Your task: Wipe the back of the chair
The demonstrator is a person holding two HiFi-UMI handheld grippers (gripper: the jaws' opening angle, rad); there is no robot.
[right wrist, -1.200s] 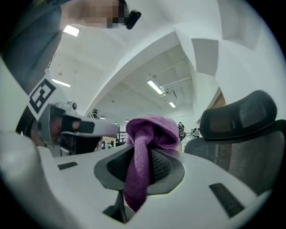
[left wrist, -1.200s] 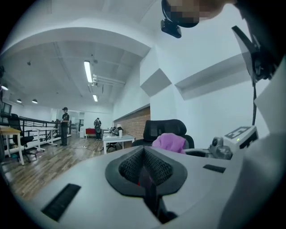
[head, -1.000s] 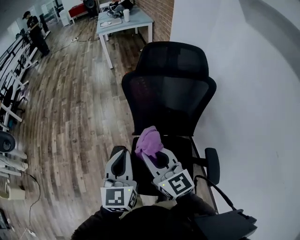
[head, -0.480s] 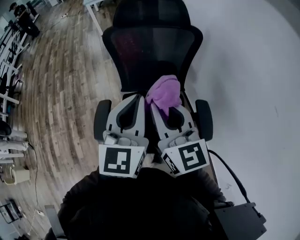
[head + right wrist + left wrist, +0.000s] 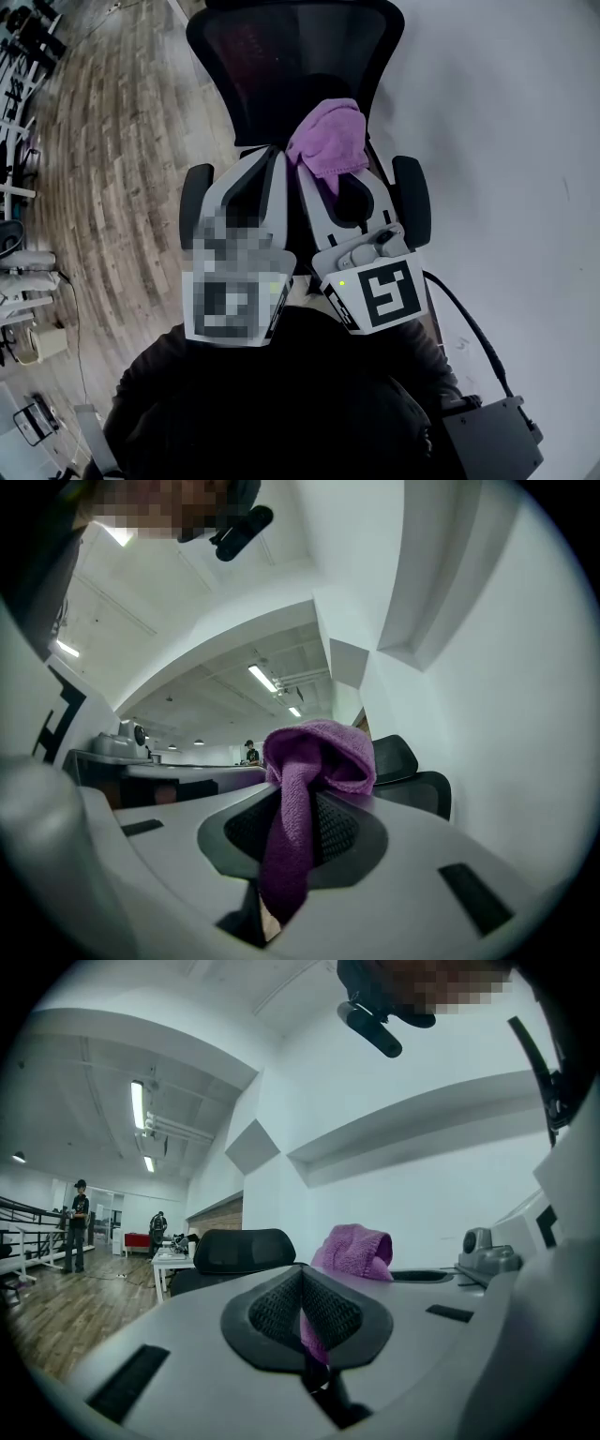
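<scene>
Head view: both grippers are held up close in front of the body, side by side and pointing at the black mesh office chair [image 5: 281, 56]. The left gripper [image 5: 268, 161] has its tips just short of the lower edge of the backrest. The right gripper [image 5: 336, 178] sits just beside it and carries a purple cloth [image 5: 328, 131] bunched over its tips, lying against the lower middle of the backrest. The right gripper's marker cube [image 5: 380, 295] shows a black-and-white square pattern, with a small green light [image 5: 342, 282] lit next to it. The chair stands on a wooden floor [image 5: 103, 141], close to a white wall [image 5: 506, 141]. Its armrests [image 5: 412, 197] flank the two grippers.

Left gripper view: the jaws are pressed together at the tips. A purple sliver shows in the gap below the pads [image 5: 272, 1307]; we can't tell whether it's caught there or just seen behind. The cloth bundle rises just right of the tips. The headrest [image 5: 242, 1251] is beyond, with a white tabletop [image 5: 173, 1260] and a standing person [image 5: 77, 1222] far back.

Right gripper view: the jaws are pinching the purple cloth. A strip runs down between the pads [image 5: 347, 832] and the rest is bunched on top. The chair's back is at the right, beside the wall.
</scene>
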